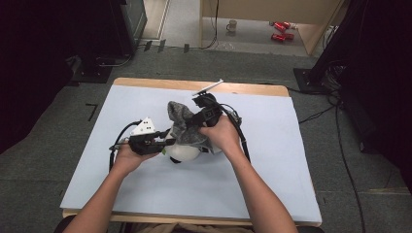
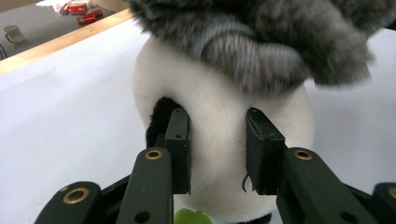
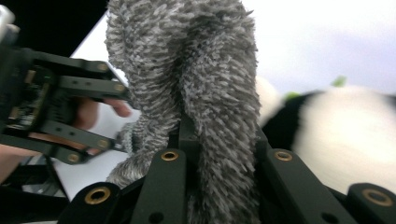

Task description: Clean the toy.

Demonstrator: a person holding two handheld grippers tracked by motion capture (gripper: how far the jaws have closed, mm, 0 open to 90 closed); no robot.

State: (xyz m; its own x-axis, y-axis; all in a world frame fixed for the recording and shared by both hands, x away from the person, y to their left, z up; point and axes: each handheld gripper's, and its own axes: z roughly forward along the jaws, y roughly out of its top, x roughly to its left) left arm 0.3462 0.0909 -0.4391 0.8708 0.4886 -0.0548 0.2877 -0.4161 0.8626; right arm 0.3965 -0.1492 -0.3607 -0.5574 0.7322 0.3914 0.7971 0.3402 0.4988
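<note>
Tongs update: left tongs (image 2: 218, 151) clamped on panda plush (image 2: 219, 121), right tongs (image 3: 217, 154) pinching grey fuzzy cloth (image 3: 196, 84) over it; looks mid-job, cloth w/ much hanging loose.

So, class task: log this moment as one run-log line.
left gripper: shut on plush toy | right gripper: shut on grey cloth | table

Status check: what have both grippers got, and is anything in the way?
Left gripper shut on panda plush. Right gripper shut on grey fuzzy cloth, which drapes over the plush. White table mat bare around them.
</note>
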